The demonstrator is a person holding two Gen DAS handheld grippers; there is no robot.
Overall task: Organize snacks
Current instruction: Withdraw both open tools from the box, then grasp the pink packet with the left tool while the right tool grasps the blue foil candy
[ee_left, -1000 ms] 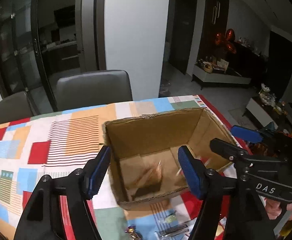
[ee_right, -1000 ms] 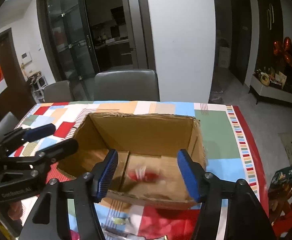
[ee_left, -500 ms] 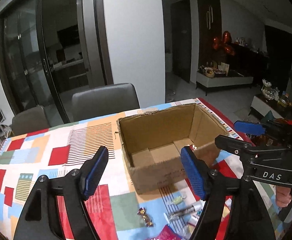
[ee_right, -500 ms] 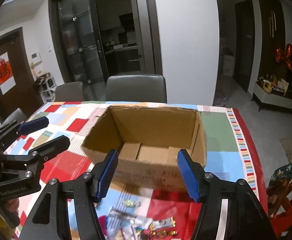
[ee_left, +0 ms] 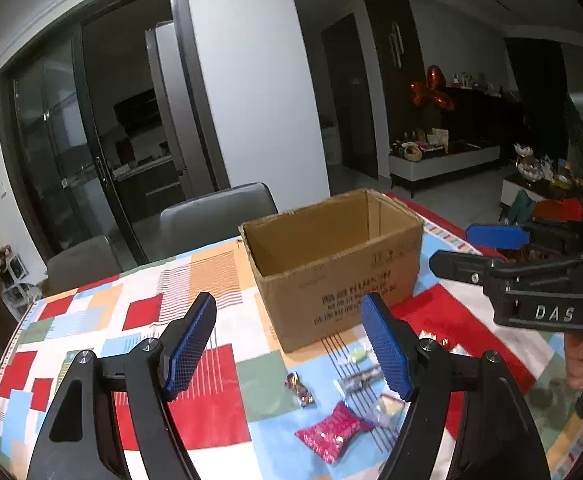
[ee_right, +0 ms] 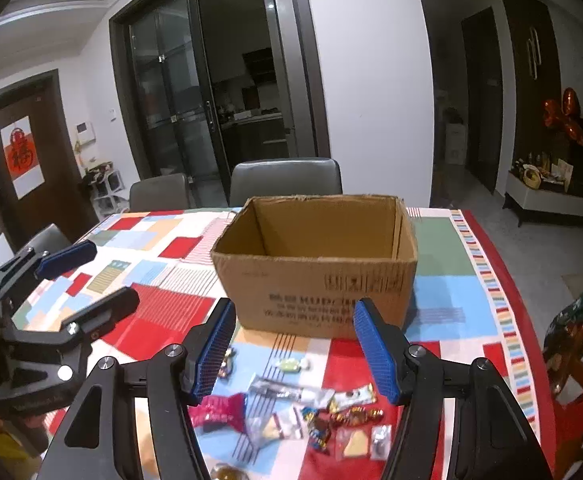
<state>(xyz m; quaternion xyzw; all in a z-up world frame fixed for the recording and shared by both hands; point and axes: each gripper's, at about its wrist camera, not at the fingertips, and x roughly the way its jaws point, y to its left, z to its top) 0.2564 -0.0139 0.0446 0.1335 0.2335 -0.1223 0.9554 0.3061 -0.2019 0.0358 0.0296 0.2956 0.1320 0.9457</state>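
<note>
The loose wrapped snacks (ee_right: 315, 412) lie scattered on the colourful patchwork tablecloth (ee_right: 443, 292) in front of the open brown cardboard box (ee_right: 315, 268), below and just ahead of both grippers. The right gripper (ee_right: 295, 348), fingers apart and empty, sits over the thickest cluster. The left gripper (ee_left: 291, 352), also apart and empty, seems nearer the crinkled red packet (ee_left: 331, 430), whose long axis runs diagonally.
</note>
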